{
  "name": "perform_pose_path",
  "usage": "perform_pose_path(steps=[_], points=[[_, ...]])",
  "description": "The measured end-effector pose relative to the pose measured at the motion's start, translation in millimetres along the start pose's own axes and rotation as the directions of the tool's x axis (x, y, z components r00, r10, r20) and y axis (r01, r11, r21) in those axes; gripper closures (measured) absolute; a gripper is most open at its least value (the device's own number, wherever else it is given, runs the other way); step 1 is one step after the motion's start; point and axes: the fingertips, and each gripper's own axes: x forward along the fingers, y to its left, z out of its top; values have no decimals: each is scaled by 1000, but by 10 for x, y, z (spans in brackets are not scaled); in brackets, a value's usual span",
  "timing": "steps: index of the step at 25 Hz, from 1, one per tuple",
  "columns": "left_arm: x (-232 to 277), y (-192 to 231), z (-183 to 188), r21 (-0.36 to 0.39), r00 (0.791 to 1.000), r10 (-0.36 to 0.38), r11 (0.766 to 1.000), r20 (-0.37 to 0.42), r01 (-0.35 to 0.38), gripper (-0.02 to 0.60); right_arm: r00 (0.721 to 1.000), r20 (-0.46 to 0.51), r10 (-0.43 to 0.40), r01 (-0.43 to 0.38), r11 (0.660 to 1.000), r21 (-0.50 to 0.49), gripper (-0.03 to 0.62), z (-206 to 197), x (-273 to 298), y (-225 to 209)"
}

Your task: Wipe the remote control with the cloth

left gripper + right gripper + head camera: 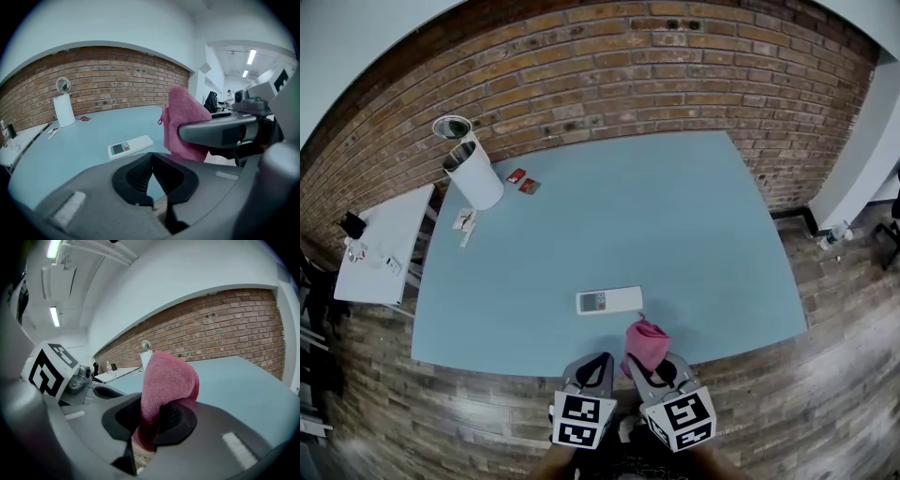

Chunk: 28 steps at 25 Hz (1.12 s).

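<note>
Head view: the remote control (609, 300) lies near the front edge of the blue surface (694, 216), wiping not yet begun. Left gripper view: left tongs (151, 157) pressed together, empty. Right gripper view: right tongs (157, 420) pinch the cloth (166, 376), which likely must next be lowered onto the remote control.

Fuzzy pink cloth (168, 380) against hard grey plastic
The cloth shows a rough, looped, matt pile; the right gripper (152, 414) and left gripper (152, 157) are matt grey plastic with ribbed black rubbery pads (136, 172). The remote control (609, 300) is smooth white plastic, lying on a smooth matt pale-blue tabletop (675, 216); behind, a rough red brick wall (628, 66), and a worn wood-plank floor (834, 366) below
</note>
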Motion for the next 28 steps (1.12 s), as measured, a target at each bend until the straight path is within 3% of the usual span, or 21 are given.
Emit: perform_pose_path(steps=[3,6,12,14,24,28], points=[[70,149,-44,64,999,-11,998,-33,13,577,1000,-15,-1,1,1000,6,526,-17,51,-25],[169,287,-40,127,996,-77,989,-35,81,577,1000,-27,-16,16,1000,15,526,-31,160,-58],[347,515,-5,270,976,-210,937,-64,220,568,998,-37,-45,46,999,27,526,78,468,-102],[426,561,7,293,960,-267,914,-82,279,496,998,-36,-50,51,998,25,526,128,591,-121],[689,786,-108,437,880,-415,764,-229,474,403,994,-83,-72,71,997,-12,526,264,1095,-143],[856,887,-82,493,864,-427,710,-265,503,348,989,-124,-86,83,996,-30,526,243,1195,-149]])
